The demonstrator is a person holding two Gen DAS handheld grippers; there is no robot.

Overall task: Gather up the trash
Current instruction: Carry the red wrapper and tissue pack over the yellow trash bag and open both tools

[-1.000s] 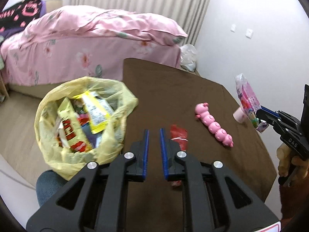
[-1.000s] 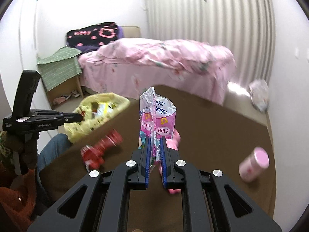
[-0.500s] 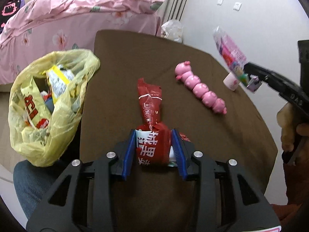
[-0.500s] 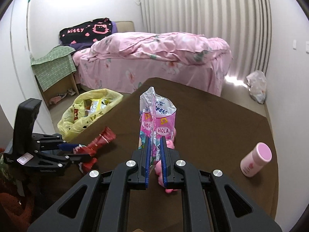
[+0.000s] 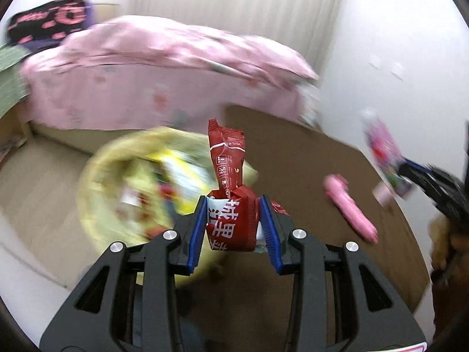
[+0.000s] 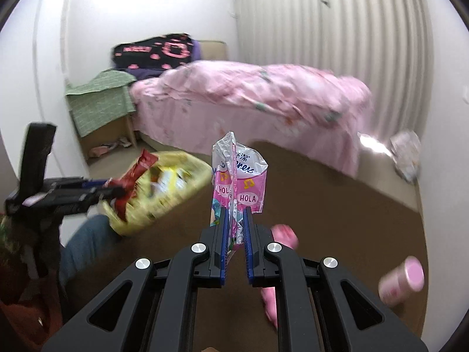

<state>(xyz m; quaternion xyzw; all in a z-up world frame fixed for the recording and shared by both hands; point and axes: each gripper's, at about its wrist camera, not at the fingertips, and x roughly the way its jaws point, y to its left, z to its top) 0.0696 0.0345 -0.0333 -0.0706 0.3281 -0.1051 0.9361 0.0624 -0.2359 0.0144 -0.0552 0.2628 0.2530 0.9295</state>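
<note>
Wrappers headed for the yellow trash bag (image 5: 123,187).
Left gripper (image 5: 233,228), clamped on an upright red snack wrapper (image 5: 230,205), was nearer the bag; right gripper (image 6: 234,231) pinched a pink tissue packet (image 6: 239,182).

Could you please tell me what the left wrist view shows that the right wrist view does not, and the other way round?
Only the left wrist view shows the white print on the red wrapper that the left gripper clamps. Only the right wrist view shows the green cloth, the crumpled bag on the floor by the curtain, and the HOLA lettering on the pink wrapper pinched in the right gripper. Both show the yellow trash bag, pink bed, brown table, pink toy and pink bottle.
</note>
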